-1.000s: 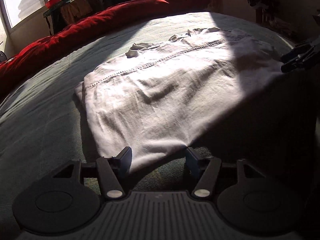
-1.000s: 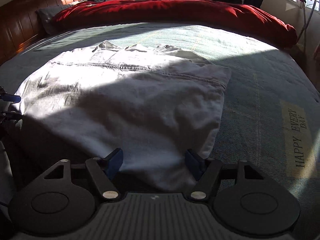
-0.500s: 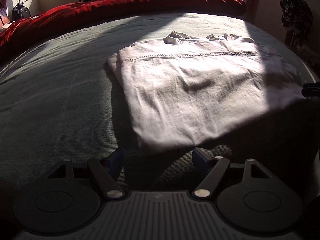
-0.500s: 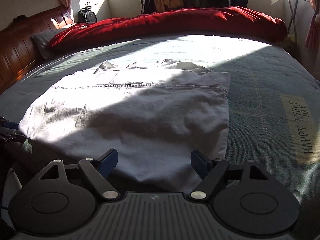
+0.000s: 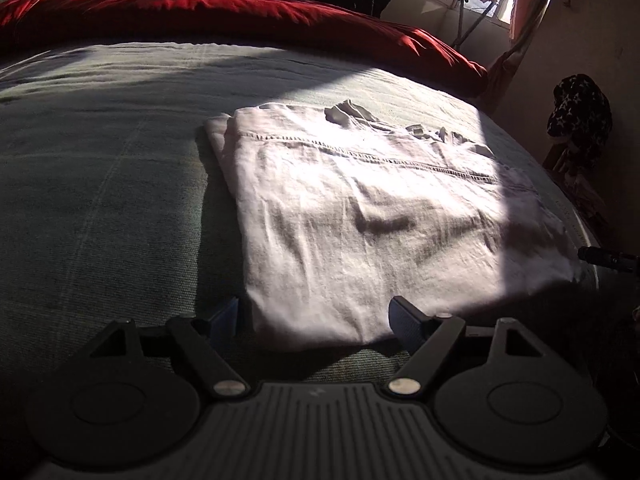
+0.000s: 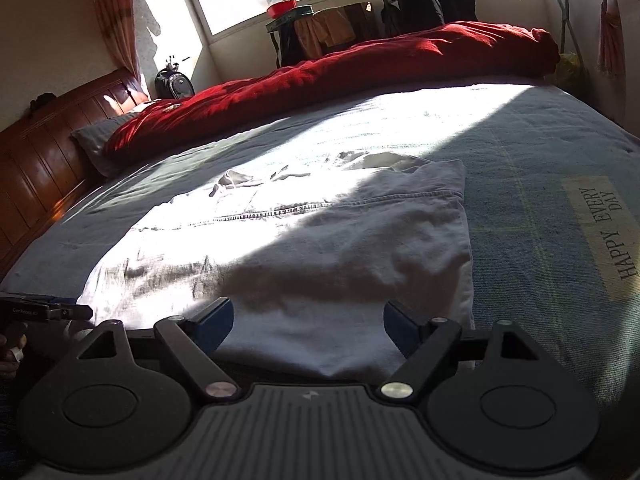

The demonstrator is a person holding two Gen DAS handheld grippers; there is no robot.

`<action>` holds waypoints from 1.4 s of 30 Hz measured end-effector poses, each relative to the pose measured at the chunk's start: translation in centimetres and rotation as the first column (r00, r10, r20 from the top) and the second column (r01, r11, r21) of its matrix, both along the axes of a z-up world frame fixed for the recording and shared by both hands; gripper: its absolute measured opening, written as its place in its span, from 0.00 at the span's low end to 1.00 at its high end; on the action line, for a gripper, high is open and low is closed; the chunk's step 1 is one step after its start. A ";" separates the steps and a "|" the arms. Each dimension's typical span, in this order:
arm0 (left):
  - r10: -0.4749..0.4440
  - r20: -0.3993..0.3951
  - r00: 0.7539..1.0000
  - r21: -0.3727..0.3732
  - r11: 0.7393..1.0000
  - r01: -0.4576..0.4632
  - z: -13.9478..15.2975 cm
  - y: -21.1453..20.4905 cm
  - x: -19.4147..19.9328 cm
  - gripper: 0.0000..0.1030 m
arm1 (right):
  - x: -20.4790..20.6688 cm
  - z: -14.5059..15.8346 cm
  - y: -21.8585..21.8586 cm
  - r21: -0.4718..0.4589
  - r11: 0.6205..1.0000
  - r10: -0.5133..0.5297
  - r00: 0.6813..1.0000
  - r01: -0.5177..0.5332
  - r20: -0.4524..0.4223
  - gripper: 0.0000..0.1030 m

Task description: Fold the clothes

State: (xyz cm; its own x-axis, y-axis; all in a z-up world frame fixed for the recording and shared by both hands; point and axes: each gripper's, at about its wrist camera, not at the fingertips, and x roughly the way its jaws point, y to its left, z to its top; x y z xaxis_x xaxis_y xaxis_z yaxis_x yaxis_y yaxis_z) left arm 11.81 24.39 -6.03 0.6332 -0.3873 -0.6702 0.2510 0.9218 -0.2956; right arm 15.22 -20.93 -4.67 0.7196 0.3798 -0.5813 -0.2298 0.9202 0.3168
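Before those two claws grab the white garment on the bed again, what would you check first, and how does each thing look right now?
1. Left gripper open: ok, jaws spread, nothing held.
2. Right gripper open: ok, also empty.
3. Each gripper lined up with the near edge of the white garment: ok, one toward each near corner.
4. Garment flat: not ok, bunched fabric at the far edge, creases across the middle.
5. Bedspread beside the garment free for folding: ok; the red duvet lies well behind.
6. Fingers touching cloth: cannot tell.
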 end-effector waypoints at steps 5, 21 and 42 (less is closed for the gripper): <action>-0.078 0.001 0.997 -0.116 0.990 0.078 0.5 0.6 0.8 0.79 | 0.2 -0.2 -0.3 0.037 0.999 -0.021 1.000 0.022 -0.020 0.83; -0.147 -0.136 0.980 -0.634 0.773 0.027 -3.2 6.3 2.8 0.86 | 1.1 -0.7 1.7 0.015 1.000 0.000 0.998 0.001 -0.062 0.85; -0.217 -0.145 0.965 -0.396 0.907 0.144 -0.3 2.7 -1.3 0.88 | 1.2 -1.0 1.9 0.025 1.000 0.007 0.997 -0.005 -0.076 0.93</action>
